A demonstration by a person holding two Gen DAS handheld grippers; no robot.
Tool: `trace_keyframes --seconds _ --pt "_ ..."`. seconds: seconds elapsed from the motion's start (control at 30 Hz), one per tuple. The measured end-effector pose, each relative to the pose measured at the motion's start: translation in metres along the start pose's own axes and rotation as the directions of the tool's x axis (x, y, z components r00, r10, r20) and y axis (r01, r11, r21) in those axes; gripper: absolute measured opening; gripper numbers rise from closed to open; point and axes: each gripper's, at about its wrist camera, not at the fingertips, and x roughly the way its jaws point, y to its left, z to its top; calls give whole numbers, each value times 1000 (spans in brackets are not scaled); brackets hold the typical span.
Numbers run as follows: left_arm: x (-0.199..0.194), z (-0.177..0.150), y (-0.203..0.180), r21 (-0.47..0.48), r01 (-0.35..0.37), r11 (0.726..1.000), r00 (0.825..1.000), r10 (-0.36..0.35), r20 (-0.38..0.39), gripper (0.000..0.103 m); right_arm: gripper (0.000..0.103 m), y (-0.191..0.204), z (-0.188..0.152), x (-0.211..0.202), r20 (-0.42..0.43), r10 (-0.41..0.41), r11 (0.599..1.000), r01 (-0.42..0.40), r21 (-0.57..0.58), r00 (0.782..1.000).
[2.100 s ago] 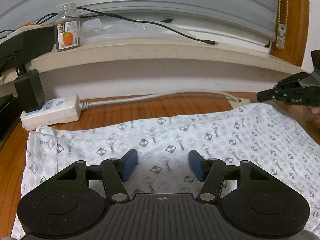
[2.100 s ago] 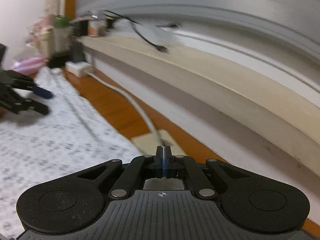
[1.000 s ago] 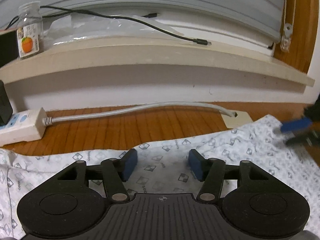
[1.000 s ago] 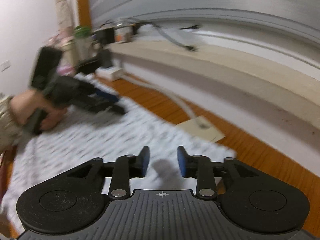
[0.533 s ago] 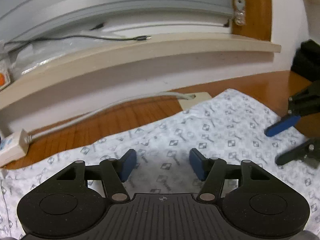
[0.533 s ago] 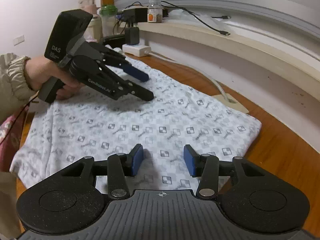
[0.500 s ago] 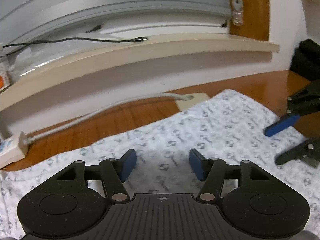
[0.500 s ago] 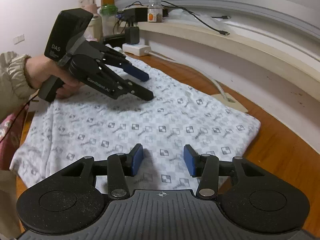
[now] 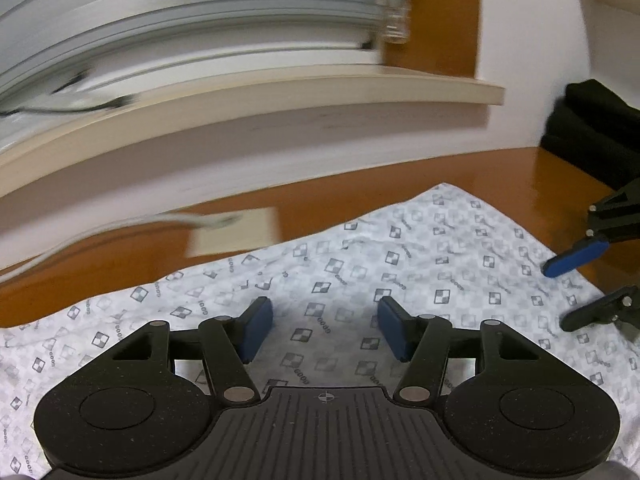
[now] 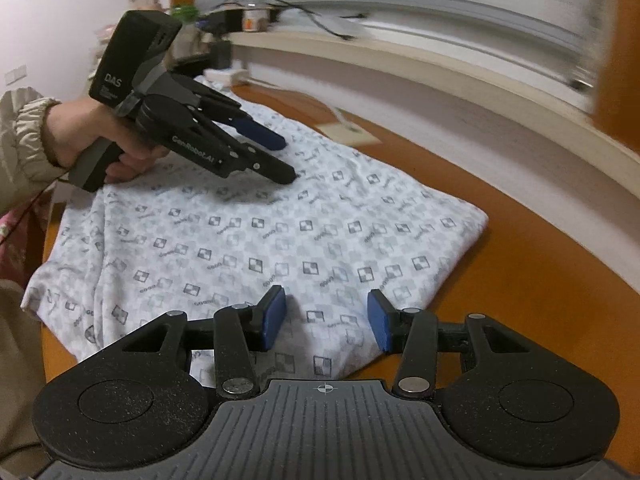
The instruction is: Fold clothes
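Right wrist view: patterned garment (image 10: 280, 232) lies flat on the wooden surface (image 10: 540, 264), long axis parallel to the window ledge (image 10: 440, 64). A power cable (image 9: 120, 226) and socket plate (image 9: 236, 230) lie beside its far edge. Left gripper (image 10: 286, 160) and right gripper (image 10: 326, 318) hover over it, fingers apart.

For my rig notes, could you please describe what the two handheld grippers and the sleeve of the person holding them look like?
The left gripper is matte black plastic with a boxy top marked "DAS", "GenRobot.AI" lettering along its linkage, a pistol grip and blue pads. The right gripper matches: speckled black housing, ribbed centre, silver pivot pins, blue pads. The left hand emerges from a beige sleeve with an elasticated cuff.
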Motion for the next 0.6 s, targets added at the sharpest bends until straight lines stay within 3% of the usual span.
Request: trace_keyframes --seconds 0.3,0.43,0.6 --pt "53 36 -100 21 45 999 999 -45 0 67 46 -47 -54 -58 -8 -139 987 139 80 990" --pt "58 39 -106 23 76 997 997 -75 -3 74 48 -37 -68 -84 25 -232 961 225 160 972" --pt "57 39 -103 25 114 993 993 -114 -9 86 70 -18 -70 -113 134 -282 937 242 251 950"
